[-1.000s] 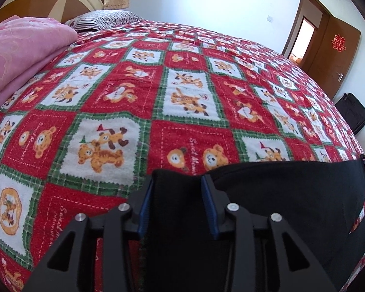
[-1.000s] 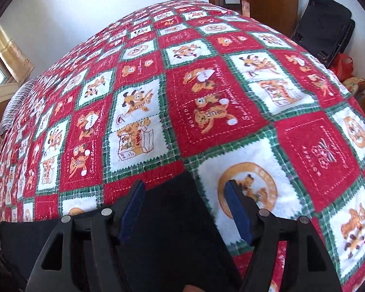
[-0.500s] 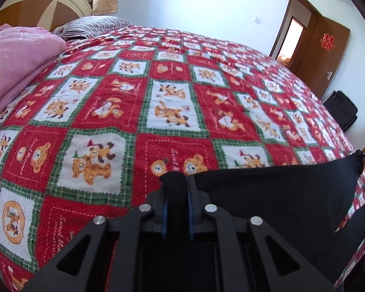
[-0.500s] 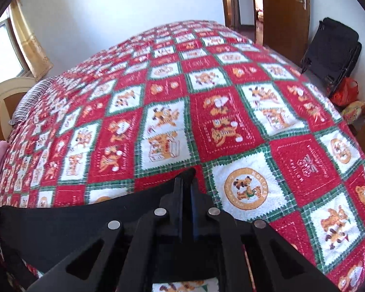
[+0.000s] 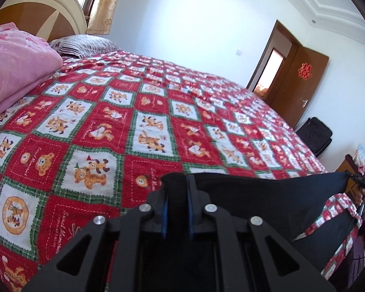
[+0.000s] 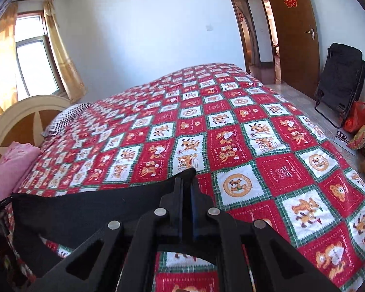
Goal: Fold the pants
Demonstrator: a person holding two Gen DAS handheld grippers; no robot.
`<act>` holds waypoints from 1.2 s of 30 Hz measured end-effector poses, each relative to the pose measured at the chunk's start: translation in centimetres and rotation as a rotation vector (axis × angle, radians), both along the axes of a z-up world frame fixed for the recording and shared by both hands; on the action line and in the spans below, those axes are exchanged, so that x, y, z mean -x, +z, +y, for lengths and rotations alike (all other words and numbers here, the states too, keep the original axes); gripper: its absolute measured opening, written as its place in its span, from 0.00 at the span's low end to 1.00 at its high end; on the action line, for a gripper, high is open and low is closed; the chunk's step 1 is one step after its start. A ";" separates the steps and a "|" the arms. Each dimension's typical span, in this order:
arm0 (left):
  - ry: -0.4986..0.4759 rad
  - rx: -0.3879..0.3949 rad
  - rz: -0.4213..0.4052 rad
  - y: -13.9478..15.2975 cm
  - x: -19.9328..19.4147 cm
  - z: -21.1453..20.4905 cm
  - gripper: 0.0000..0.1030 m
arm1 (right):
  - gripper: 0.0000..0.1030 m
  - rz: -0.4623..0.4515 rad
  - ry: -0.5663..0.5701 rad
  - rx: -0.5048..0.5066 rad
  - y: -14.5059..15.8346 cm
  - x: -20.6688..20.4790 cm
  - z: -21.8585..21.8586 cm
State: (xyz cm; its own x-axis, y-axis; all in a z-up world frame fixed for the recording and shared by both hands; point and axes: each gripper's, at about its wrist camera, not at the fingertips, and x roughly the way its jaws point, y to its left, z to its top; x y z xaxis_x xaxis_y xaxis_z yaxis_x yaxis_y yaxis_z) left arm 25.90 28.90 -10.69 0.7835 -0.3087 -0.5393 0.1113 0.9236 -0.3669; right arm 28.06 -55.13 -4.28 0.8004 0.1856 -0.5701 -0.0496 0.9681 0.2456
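Observation:
Black pants are held stretched between my two grippers above the near edge of the bed. My left gripper is shut on one corner of the pants' edge. My right gripper is shut on the other corner, and the black cloth runs off to the left in the right wrist view. The rest of the pants hangs below the held edge, mostly hidden by the gripper bodies. The other gripper shows small at the far end of the cloth in each view.
The bed carries a red, white and green bear-print quilt. A pink folded blanket and a striped pillow lie by the headboard. A black folding chair and a brown door stand beyond the bed's foot.
Both grippers went from open around the pants' edge to shut on it. They then lifted the edge, and the views tilted up toward the walls.

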 end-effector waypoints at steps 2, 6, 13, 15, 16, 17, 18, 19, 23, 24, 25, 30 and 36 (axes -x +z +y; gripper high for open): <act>-0.004 0.033 -0.028 0.4 1.0 0.3 0.12 | 0.05 -0.027 0.008 -0.021 0.2 1.9 -0.6; -0.022 0.072 -0.072 0.8 3.3 0.8 0.12 | 0.05 -0.068 0.039 -0.056 0.2 5.5 -1.1; -0.055 0.124 -0.131 0.8 8.0 1.6 0.12 | 0.05 -0.088 0.081 -0.062 -0.8 11.8 -1.3; -0.060 0.131 -0.140 0.5 9.2 1.8 0.12 | 0.05 -0.086 0.079 -0.066 -1.2 13.3 -1.7; -0.059 0.127 -0.143 0.4 9.8 1.9 0.12 | 0.05 -0.085 0.078 -0.069 -1.3 13.9 -1.9; -0.058 0.126 -0.143 0.1 10.3 2.0 0.12 | 0.05 -0.081 0.075 -0.069 -1.6 14.7 -2.1; -0.056 0.135 -0.142 -0.2 10.9 2.3 0.12 | 0.05 -0.076 0.071 -0.072 -1.9 15.4 -2.4; -0.050 0.140 -0.138 -0.7 11.3 2.4 0.12 | 0.05 -0.069 0.067 -0.072 -2.2 16.1 -2.7; -0.043 0.161 -0.111 -2.7 12.9 2.8 0.12 | 0.05 -0.028 0.053 -0.074 -3.6 17.6 -3.6; -0.042 0.166 -0.106 -3.1 13.2 2.9 0.12 | 0.05 -0.017 0.051 -0.076 -4.0 18.0 -3.8; -0.041 0.165 -0.101 -3.6 13.6 2.9 0.12 | 0.05 -0.007 0.049 -0.074 -4.5 18.3 -3.9; -0.041 0.157 -0.054 -6.1 14.8 2.8 0.12 | 0.05 0.051 0.038 -0.056 -6.5 18.8 -4.2; -0.020 0.140 -0.046 -6.8 16.1 3.7 0.28 | 0.05 0.071 0.034 -0.058 -7.4 19.3 -4.5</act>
